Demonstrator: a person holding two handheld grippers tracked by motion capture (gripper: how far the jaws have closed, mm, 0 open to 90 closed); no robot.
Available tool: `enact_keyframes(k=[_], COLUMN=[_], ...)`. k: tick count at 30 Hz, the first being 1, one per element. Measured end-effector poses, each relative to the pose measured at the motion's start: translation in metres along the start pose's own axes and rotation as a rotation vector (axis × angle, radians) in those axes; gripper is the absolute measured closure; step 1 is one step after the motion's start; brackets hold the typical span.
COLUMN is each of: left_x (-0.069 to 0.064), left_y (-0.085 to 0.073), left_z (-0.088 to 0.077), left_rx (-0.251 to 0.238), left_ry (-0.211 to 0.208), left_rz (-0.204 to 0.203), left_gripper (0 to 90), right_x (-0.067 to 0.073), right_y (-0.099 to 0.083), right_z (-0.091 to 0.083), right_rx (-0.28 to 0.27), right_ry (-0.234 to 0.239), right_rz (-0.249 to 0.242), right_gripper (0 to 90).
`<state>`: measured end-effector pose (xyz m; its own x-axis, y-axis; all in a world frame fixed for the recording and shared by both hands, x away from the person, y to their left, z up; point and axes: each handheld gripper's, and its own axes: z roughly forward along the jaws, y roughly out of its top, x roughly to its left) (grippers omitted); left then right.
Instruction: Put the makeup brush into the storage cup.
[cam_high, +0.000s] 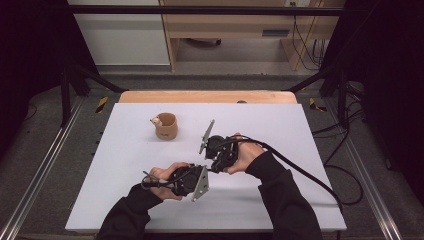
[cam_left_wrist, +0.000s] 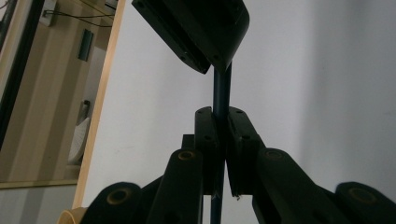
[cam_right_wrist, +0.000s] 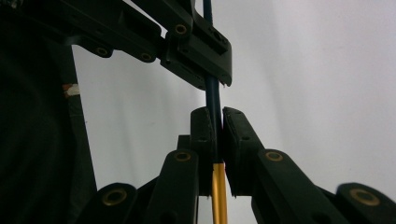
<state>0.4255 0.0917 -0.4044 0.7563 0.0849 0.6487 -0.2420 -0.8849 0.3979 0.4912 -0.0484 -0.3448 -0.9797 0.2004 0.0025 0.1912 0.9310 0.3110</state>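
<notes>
Slender rod (cam_right_wrist: 213, 100): smooth dark-blue section, glossy gold section (cam_right_wrist: 218, 193) that looks metallic. Left gripper (cam_left_wrist: 222, 122) and right gripper (cam_right_wrist: 215, 122): matt black plastic with brass-coloured pivot rings. Table (cam_high: 150, 200): smooth matt white, wood far edge. Cup (cam_high: 166, 125): matt tan.

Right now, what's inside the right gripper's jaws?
The right gripper is shut on a thin rod, dark blue above the pads and gold below. The left gripper is clamped on the same rod farther along. The stretch between the pads is covered.
</notes>
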Motion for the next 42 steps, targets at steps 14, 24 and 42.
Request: enact_keyframes(k=[14, 24, 42], left_x=[0.002, 0.005, 0.009], left_y=[-0.006, -0.02, -0.048], left_z=[0.001, -0.002, -0.008], left_rx=[0.04, 0.051, 0.042], left_ry=[-0.007, -0.004, 0.029], left_rz=[-0.025, -0.106, -0.307], left_gripper=[83.4, 83.3, 83.3], right_x=[-0.003, -0.01, -0.01], right_y=[-0.008, -0.021, -0.058], right_z=[-0.014, -0.032, -0.044], right_rx=[-0.133, -0.31, -0.462], right_ry=[-0.139, -0.249, -0.303], right_rz=[-0.008, 0.039, 0.12], right_gripper=[56.7, 36.6, 17.0])
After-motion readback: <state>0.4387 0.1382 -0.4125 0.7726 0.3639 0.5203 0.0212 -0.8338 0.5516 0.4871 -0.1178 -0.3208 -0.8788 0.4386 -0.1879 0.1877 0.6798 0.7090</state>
